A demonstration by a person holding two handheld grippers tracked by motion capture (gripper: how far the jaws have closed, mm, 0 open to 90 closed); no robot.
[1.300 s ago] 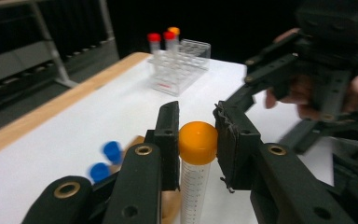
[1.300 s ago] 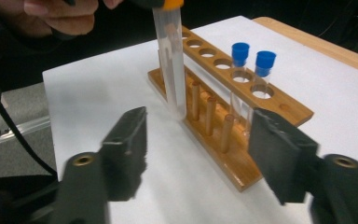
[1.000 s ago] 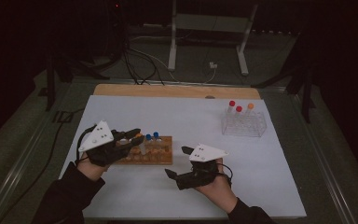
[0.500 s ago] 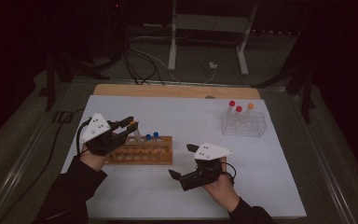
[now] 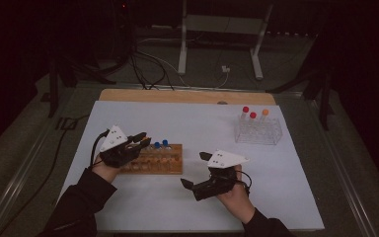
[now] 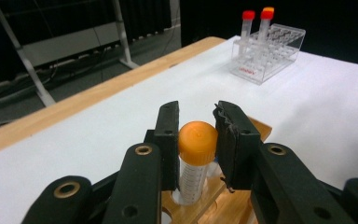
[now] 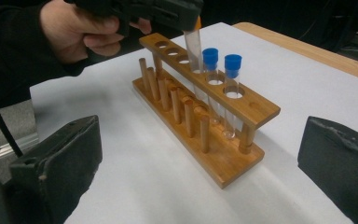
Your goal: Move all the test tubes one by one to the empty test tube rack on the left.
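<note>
One orange-capped tube (image 6: 195, 161) was clamped in the left gripper (image 6: 196, 140) over the wooden rack (image 7: 200, 107); right gripper (image 5: 197, 170) jaws stood apart, empty.

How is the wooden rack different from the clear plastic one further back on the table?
The wooden rack is brown and opaque; the clear plastic rack is see-through. The wooden rack holds two blue-capped tubes plus an orange-capped tube gripped by the left hand-held gripper; the clear plastic rack holds red- and orange-capped tubes, untouched. Both stand upright on the white table cover.
</note>
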